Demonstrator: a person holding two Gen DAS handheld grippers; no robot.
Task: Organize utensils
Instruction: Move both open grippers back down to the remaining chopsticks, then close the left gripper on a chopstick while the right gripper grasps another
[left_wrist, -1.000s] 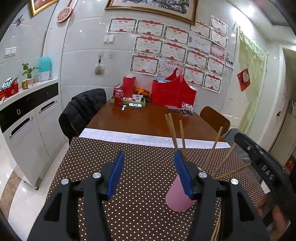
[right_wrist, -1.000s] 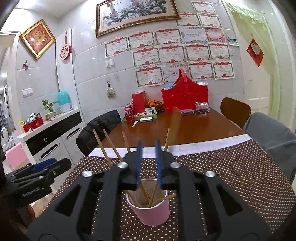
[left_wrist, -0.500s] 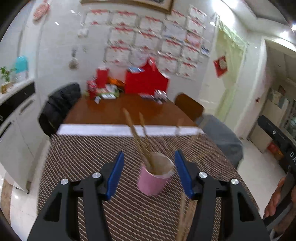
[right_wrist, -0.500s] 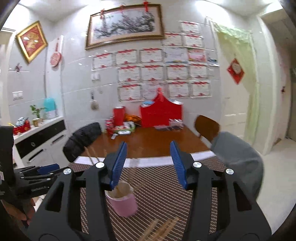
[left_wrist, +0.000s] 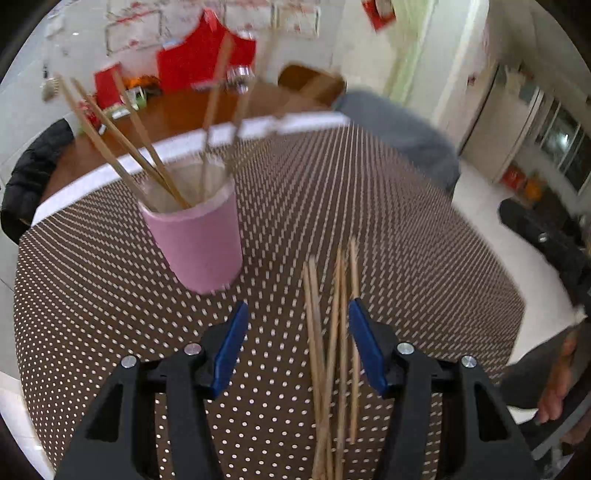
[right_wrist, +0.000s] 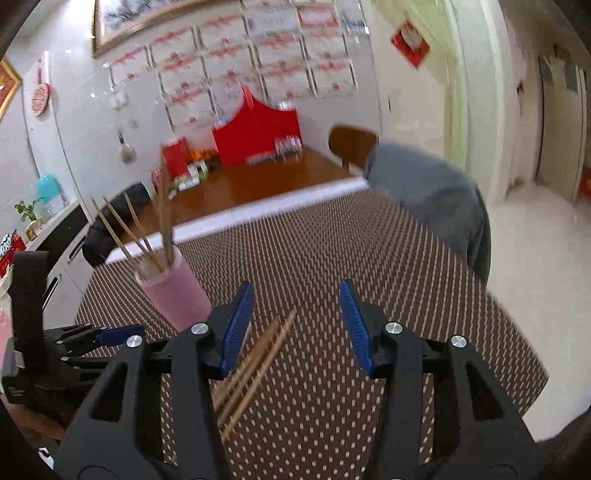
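Both grippers had swung off the pink cup (left_wrist: 195, 236) since the earlier shot and were now tipped down over the loose chopsticks (left_wrist: 332, 332) lying on the dotted tablecloth (left_wrist: 406, 221). The right gripper's (right_wrist: 297, 325) jaws, which had been nearly pinched together over the cup a second before, stood parted with nothing in them.

What worried me: everything was motion-blurred, so a grab could easily miss or scoop only part of the bundle. The sticks lay loosely fanned rather than lined up, so a pinch could scissor them apart and send one rolling. The cup sat just ahead and left of the left gripper (left_wrist: 295, 343), already stuffed with leaning chopsticks (left_wrist: 147, 147), so a careless swing might have clipped those or tipped the whole cup.

The left gripper was about half open, released, holding nothing; the loose sticks ran between its jaws, nearer the right-hand one, though I couldn't tell if anything touched. In the right wrist view they lay under the left-hand finger (right_wrist: 236, 325).
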